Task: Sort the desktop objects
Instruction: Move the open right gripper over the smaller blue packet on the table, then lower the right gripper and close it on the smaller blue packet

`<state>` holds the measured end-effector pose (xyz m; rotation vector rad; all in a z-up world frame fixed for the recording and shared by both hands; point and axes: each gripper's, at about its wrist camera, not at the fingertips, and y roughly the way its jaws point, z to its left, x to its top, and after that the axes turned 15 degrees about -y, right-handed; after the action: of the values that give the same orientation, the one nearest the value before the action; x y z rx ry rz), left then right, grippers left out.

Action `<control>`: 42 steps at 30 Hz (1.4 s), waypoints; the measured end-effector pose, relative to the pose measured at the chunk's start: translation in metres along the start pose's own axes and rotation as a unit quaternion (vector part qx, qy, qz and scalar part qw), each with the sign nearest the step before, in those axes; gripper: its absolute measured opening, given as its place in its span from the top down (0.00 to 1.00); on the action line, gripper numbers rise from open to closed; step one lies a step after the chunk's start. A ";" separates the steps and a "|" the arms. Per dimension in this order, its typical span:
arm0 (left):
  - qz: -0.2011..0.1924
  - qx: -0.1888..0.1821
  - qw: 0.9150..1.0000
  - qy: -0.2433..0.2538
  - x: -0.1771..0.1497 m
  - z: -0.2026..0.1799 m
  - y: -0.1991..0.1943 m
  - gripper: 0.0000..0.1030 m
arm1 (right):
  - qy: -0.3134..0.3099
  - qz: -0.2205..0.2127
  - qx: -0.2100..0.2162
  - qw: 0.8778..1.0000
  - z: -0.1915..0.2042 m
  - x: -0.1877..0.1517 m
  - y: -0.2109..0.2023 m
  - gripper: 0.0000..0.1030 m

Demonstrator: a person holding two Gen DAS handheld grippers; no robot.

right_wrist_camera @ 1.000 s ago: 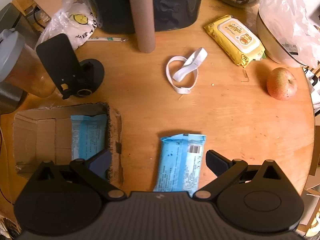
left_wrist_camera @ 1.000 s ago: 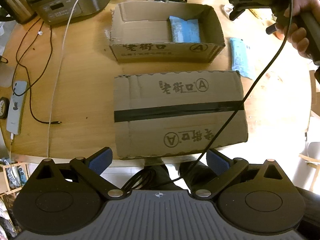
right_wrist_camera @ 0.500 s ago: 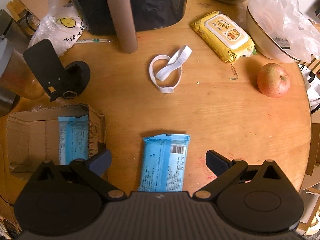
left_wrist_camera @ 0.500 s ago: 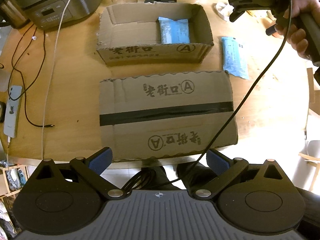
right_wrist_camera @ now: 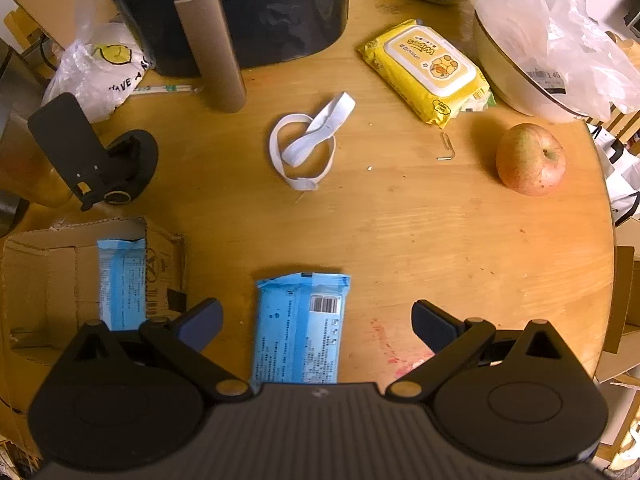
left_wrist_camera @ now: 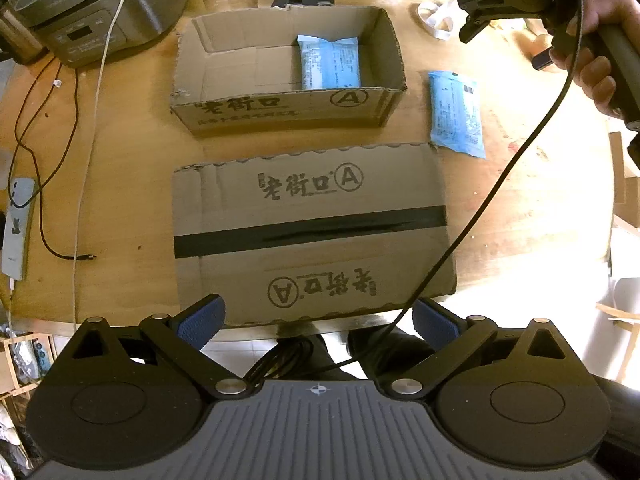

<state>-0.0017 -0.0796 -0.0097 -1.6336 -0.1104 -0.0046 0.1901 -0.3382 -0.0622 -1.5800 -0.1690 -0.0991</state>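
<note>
An open cardboard box [left_wrist_camera: 280,108] stands on the round wooden table and holds one blue packet [left_wrist_camera: 330,62]; the box [right_wrist_camera: 48,276] and its packet [right_wrist_camera: 122,284] also show in the right wrist view. A second blue packet [left_wrist_camera: 456,114] lies on the table right of the box; in the right wrist view it [right_wrist_camera: 300,328] lies between my open fingers, below them. My right gripper [right_wrist_camera: 318,320] is open and empty, and it shows from outside in the left wrist view [left_wrist_camera: 476,20]. My left gripper [left_wrist_camera: 318,318] is open and empty at the table's near edge.
A flattened taped cardboard box [left_wrist_camera: 312,232] lies in front of the open box. A white elastic band [right_wrist_camera: 308,144], yellow wipes pack [right_wrist_camera: 426,70], apple [right_wrist_camera: 530,160], phone stand [right_wrist_camera: 92,160], metal cylinder [right_wrist_camera: 212,52] and black appliance [right_wrist_camera: 240,8] lie beyond. A cooker [left_wrist_camera: 92,8], cables and phone [left_wrist_camera: 16,228] are at left.
The right gripper has drifted right and slightly back, so the loose blue packet now sits left of centre between its fingers. The left gripper has shifted; the boxes appear further right. Both stay open.
</note>
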 end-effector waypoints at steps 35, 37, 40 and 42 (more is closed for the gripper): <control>0.012 0.008 1.000 -0.003 0.001 0.003 0.005 0.00 | -0.002 0.029 0.010 1.000 0.007 -0.012 0.061 0.00; 0.013 0.009 1.000 -0.003 0.001 0.004 0.005 0.00 | -0.002 0.029 0.011 1.000 0.009 -0.014 0.065 0.00; 0.013 0.010 1.000 -0.003 0.002 0.004 0.005 0.00 | -0.002 0.031 0.012 0.999 0.011 -0.015 0.071 0.00; 0.013 0.010 1.000 -0.003 0.002 0.005 0.005 0.00 | -0.002 0.031 0.012 0.999 0.012 -0.016 0.075 0.00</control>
<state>0.0004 -0.0751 -0.0149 -1.6147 -0.0934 0.0209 0.1868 -0.3279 -0.1391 -1.5593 -0.1243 -0.0444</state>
